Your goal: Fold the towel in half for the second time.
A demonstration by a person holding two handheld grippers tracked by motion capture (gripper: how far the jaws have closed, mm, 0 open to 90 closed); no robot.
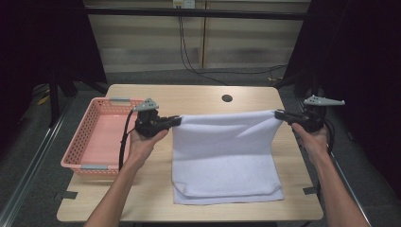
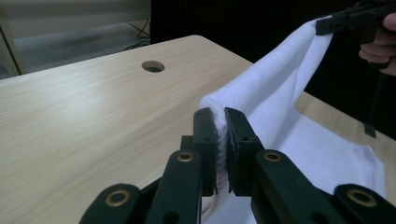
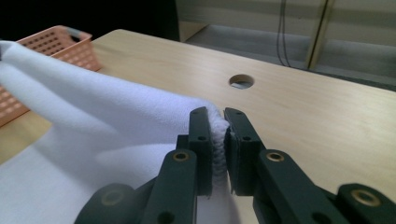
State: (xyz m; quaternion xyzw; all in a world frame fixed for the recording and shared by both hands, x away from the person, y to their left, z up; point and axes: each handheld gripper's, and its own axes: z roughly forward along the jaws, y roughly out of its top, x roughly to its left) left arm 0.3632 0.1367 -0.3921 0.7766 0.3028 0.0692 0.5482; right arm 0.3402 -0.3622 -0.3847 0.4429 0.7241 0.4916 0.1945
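Towel (image 1: pixel 222 156) is the thing being worked here: a white one, its near part lying flat on the wooden table (image 1: pixel 198 97) toward the person's side, its far edge lifted clear of the wood and stretched between both hands. Left gripper (image 1: pixel 177 121) pinches the far left corner, and in its own view the two black jaws are clamped tight on a bunched ridge of terry cloth. Right gripper (image 1: pixel 280 115) has the opposite far corner, jaws likewise squeezed together on the cloth's edge (image 3: pixel 217 140). Holding the two corners well apart keeps that edge taut and level, so I'd judge a fold is in hand: the raised edge looks set to be carried toward the near edge, and an even pull on both sides would keep the halves square.

Off to the left sits a pink basket (image 1: pixel 78 142), open and with nothing in it that I can make out, likely where the folded cloth ends up. It stands just beside the left hand (image 1: pixel 144 142), so a wide swing could knock its rim. A round cable hole (image 1: pixel 227 98) sits beyond the cloth, out of the way
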